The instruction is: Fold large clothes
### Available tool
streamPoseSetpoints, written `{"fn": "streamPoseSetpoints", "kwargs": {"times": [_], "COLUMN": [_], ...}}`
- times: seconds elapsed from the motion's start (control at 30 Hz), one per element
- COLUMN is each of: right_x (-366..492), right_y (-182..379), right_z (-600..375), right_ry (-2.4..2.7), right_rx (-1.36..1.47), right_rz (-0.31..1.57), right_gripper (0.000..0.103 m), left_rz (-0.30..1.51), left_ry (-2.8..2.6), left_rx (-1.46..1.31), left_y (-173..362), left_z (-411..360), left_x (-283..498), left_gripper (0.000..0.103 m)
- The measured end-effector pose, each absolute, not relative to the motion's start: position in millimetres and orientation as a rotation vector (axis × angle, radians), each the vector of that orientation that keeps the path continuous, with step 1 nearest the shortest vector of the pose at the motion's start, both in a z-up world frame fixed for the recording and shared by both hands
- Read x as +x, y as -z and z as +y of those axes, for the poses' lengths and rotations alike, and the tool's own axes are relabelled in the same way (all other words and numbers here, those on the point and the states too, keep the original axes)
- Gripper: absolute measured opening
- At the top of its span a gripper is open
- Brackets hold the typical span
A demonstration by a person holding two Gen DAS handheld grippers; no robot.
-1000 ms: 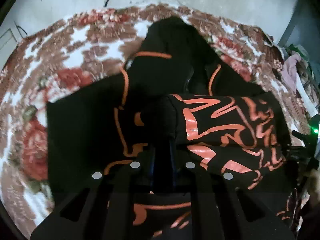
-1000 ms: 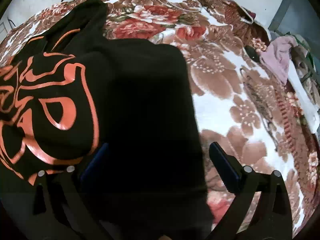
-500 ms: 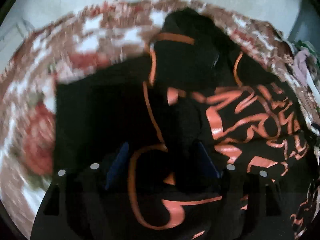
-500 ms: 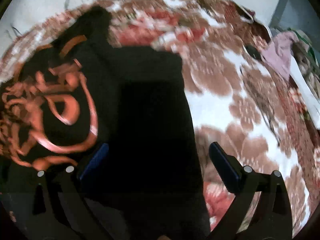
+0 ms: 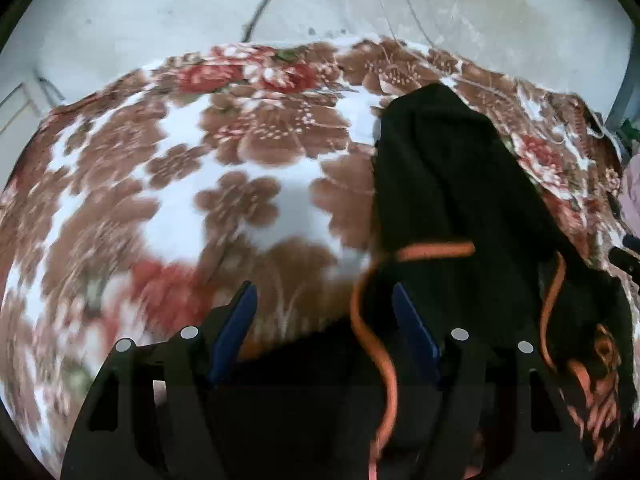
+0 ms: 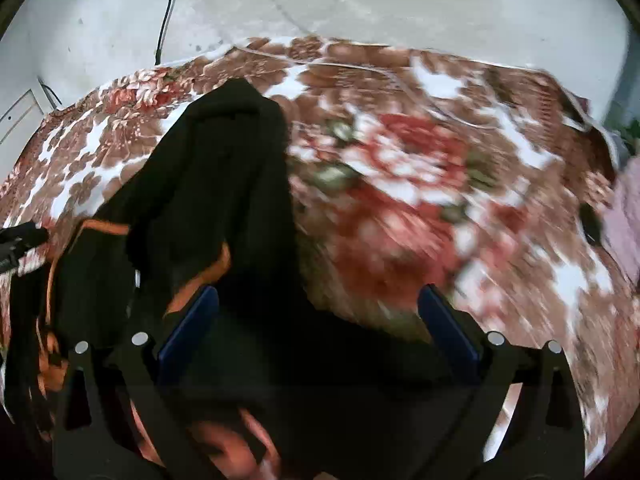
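A black garment with orange printed lines (image 5: 448, 200) lies on a floral blanket (image 5: 200, 184). In the left wrist view it fills the right and lower part, with one narrow end reaching toward the far edge. My left gripper (image 5: 324, 312) is open and empty, its right finger over the garment's left edge. In the right wrist view the garment (image 6: 216, 184) lies left and below. My right gripper (image 6: 318, 320) is wide open and empty, above the garment's near right part.
The blanket (image 6: 420, 200) covers a bed next to a pale wall (image 5: 320, 8) with a dark cable (image 6: 166, 12). Pinkish clothes (image 6: 626, 216) lie at the right edge.
My left gripper has let go of the folded garment and opened. Both grippers have tilted up and swung apart, left leftward and right rightward, so more blanket and wall show.
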State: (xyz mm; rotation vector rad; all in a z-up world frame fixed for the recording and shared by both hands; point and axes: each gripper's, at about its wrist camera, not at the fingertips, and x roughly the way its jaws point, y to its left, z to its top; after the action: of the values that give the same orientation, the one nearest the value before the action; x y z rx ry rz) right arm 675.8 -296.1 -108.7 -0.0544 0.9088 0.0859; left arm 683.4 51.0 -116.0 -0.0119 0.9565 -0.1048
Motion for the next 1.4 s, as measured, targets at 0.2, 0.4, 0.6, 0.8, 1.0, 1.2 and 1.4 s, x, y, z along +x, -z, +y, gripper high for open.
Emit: {"fn": "streamPoseSetpoints", "kwargs": {"times": [0.2,0.4,0.6,0.8,1.0,1.2,1.4], "right_x": [771.5,840.9,863.9,857.5,824.5,780.1,711.8], "right_y": [129.3,156.1,181.4,176.1,146.9,98.2,46.6], "right_z": [-262.5,-246.8,-238.4,-218.1,-219.1,-220.1,-208.3], "right_ry": [-0.109,-0.140,-0.166,-0.224,-0.201,-0.236,-0.274], "right_rx": [-0.129,-0.050,-0.046,-0.140,-0.148,-0.155,-0.209], "right_rz": [0.954,0.969,1.016,0.976,0.790,0.733,0.679], "right_gripper": [0.098,0.098,0.070,0.020,0.015,0.015,0.015], "left_rz": [0.953,0.959,0.988,1.031,0.922,0.858,0.791], "left_ry": [0.150,0.171,0.270,0.266,0.289,0.335,0.385], "left_rx": [0.029,0.065,0.102,0.107,0.121,0.083,0.053], "left_y": [122.3,147.8,162.1,172.7,142.1,94.8,42.4], "left_z": [26.2,-3.2,-27.7,-30.2,-35.4,-35.1,-29.2], "left_x": [765.0,849.3,871.8,882.3,856.2,811.6,749.0], "left_gripper": [0.070,0.043,0.059,0.003,0.003,0.003,0.002]}}
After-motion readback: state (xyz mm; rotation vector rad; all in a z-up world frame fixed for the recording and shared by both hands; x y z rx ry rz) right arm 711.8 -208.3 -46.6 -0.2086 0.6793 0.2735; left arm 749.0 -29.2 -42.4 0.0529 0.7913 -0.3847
